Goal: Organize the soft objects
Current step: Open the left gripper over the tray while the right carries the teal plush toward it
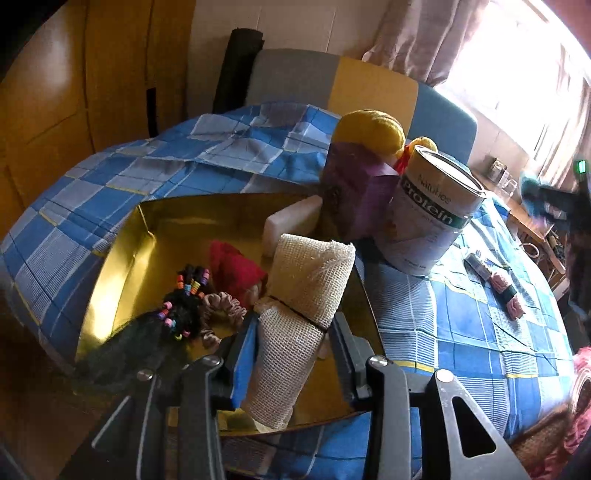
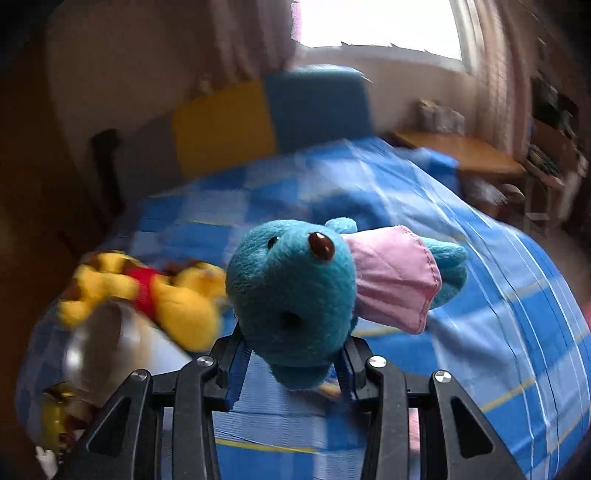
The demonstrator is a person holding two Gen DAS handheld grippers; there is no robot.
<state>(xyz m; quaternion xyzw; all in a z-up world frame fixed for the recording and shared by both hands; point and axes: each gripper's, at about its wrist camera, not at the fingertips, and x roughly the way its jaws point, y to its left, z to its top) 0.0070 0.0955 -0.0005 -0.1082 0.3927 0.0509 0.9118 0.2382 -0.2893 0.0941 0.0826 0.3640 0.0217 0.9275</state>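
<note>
Bed [image 2: 480, 295] w/ blue check cover, grey-yellow-blue headboard [image 1: 332, 77], bright curtained window [image 2: 380, 22], wood side table [image 2: 461, 151].

Daylight from window [image 2: 380, 26] — blown-out glare upper right; gold box [image 1: 122, 258] reflective; right wrist background motion-blurred; fisheye edges dark, bent — teal plush [image 2: 295, 295] sharp

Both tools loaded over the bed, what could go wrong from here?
1. The left tool grips the cream mesh roll low down; its upper part leans toward the protein can and could nudge it.
2. The right tool pinches only the base of the teal plush, so it might slip out.
3. The gold tray already looks crowded.
</note>
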